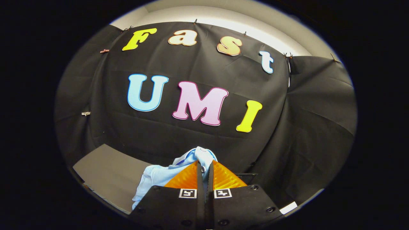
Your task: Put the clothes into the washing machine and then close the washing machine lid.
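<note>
To the left of the gripper (204, 166), beyond and below the hanging cloth, lies a flat grey surface (108, 169) that runs off toward the booth's black wall (198, 140); nothing on it can be told for a washing machine, and no drum or lid is to be made out from here.

Next comes the light blue garment (153, 179). Most of it hangs down off the left side of the fingers, so its long axis runs from the fingertips downward and to the left, in loose folds. A smaller bunch of it, with what looks like a button, pokes up just ahead of the tips.

At the middle, the two fingers are drawn close together, with only a narrow slit between them, and the fabric comes out of that slit at the tips. I judge that both press on the garment and that it is lifted clear of the surface, carried by that one pinched part.

To the right of the fingers there is only the wall cloth, and low down a small white scrap (288, 207) whose nature I cannot tell.

The coming move turns on where the machine's opening lies from the gripper, and that cannot be read here. Since the bulk trails left and below, the gripper will likely need to come in high and a little right of the opening, so the hanging part goes in first.
</note>
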The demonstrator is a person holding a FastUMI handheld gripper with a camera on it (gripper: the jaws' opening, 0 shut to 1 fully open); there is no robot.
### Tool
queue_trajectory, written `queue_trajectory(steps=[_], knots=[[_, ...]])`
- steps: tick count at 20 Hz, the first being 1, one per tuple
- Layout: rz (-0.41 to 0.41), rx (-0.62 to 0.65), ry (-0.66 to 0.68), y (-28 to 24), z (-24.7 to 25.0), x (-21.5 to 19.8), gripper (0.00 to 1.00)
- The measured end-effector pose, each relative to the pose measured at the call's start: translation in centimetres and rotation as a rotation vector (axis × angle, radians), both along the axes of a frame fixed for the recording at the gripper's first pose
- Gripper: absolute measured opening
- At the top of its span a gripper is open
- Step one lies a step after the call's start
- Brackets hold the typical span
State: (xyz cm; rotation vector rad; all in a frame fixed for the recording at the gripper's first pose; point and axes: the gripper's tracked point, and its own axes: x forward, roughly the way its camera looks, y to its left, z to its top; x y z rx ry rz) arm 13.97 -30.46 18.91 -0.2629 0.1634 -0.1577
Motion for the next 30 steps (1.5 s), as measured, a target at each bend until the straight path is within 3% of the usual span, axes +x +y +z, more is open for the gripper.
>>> queue_trajectory(steps=[12,22,30], knots=[[-0.127,-0.02,0.035,-11.1,-3.8,2.8,0.05],[-0.176,0.024,0.197,-14.7,-15.4,3.8,0.05],[-0.125,-0.016,0.378,-13.9,-26.4,4.9,0.05]])
